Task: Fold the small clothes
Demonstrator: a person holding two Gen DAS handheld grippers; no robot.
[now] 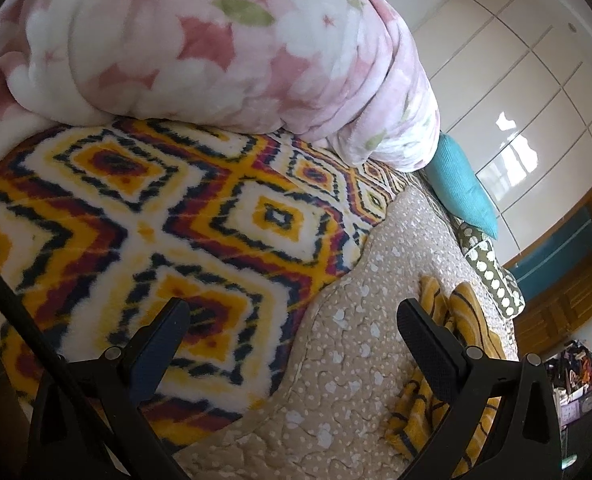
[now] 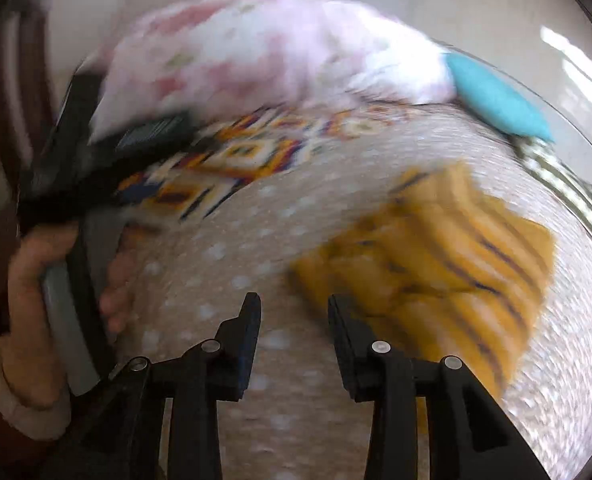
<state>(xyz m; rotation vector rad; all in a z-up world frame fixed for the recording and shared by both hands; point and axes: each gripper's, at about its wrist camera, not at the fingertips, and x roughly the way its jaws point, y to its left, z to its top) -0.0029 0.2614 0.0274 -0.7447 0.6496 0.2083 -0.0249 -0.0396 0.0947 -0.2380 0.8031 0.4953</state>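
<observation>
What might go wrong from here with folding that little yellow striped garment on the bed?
The yellow striped garment lies rumpled on the dotted beige quilt, with neither gripper holding it, so its folds may slump. The right gripper is open and empty, and its picture is blurred, so a regrasp might pinch the quilt too. The left gripper partly hides the garment in its own view.

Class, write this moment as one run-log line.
left gripper: open, empty | right gripper: open, empty | yellow striped garment: lying on beige quilt, unheld | fold: state unclear
</observation>
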